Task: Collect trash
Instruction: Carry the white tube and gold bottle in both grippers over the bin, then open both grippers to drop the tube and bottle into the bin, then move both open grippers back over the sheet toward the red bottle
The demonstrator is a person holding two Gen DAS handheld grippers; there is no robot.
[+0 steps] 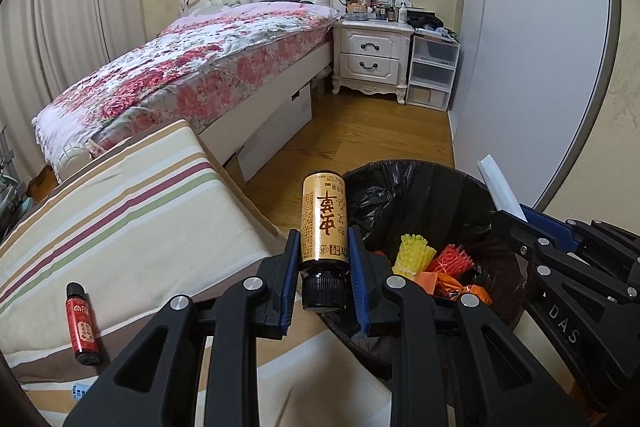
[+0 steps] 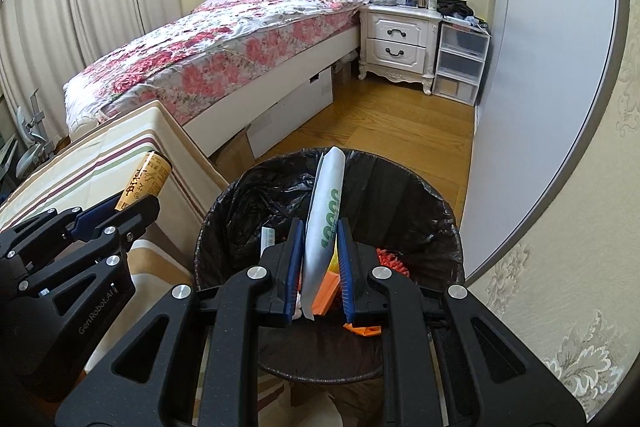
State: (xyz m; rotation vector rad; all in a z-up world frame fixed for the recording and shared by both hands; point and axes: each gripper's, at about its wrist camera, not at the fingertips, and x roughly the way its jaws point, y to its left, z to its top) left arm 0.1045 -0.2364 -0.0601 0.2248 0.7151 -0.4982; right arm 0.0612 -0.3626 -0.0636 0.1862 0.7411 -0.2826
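Here, left hand-held gripper (image 1: 324, 247) clamping gold bottle (image 1: 322, 219) beside bin (image 1: 420, 195); right hand-held gripper (image 2: 318, 247) pinching white wrapper (image 2: 326, 211) above it

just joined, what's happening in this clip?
Trash pickup in a bedroom. The left gripper is shut on a gold-labelled bottle with a black cap, beside the black-lined bin. The right gripper is shut on a white paper packet over the bin. A small red bottle remains on the striped cushion.
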